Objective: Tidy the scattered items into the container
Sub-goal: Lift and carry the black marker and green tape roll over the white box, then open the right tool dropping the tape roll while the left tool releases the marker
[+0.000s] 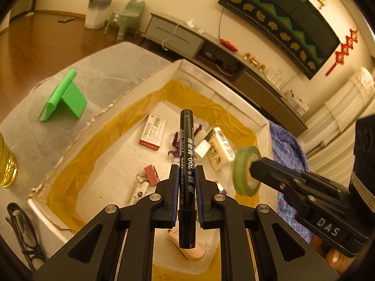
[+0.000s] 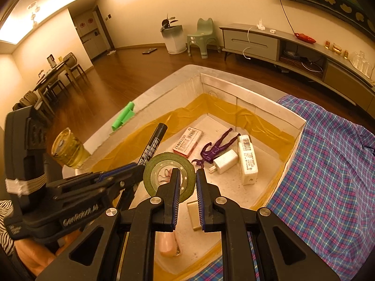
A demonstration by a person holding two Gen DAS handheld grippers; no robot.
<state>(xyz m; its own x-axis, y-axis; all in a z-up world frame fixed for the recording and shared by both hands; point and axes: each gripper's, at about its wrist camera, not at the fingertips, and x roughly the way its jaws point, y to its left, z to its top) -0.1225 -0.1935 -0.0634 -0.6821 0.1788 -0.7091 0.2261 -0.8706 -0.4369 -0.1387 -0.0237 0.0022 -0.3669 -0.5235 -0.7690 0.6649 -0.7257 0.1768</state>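
Note:
My left gripper [image 1: 187, 167] is shut on a black marker [image 1: 186, 140] that stands up along its fingers, above the white container [image 1: 140, 86] lined with yellow tape. To its right, my right gripper [image 1: 252, 166] is shut on a green tape roll [image 1: 239, 164]. In the right wrist view, the right gripper [image 2: 188, 172] pinches the wall of the tape roll [image 2: 154, 171], one finger through its hole, over the container [image 2: 257, 100]. The left gripper [image 2: 138, 167] with the marker [image 2: 154, 140] is at the left. Inside lie a red-white packet [image 1: 152, 132], purple figure [image 1: 174, 144], charger [image 1: 202, 148] and pink clip [image 1: 151, 175].
A green phone stand [image 1: 63, 98] and a yellow glass jar [image 1: 5, 161] stand on the table left of the container. Glasses [image 1: 21, 229] lie near the front left. A plaid cloth [image 2: 328, 175] covers the right side. A pink item [image 1: 194, 250] lies beneath the left gripper.

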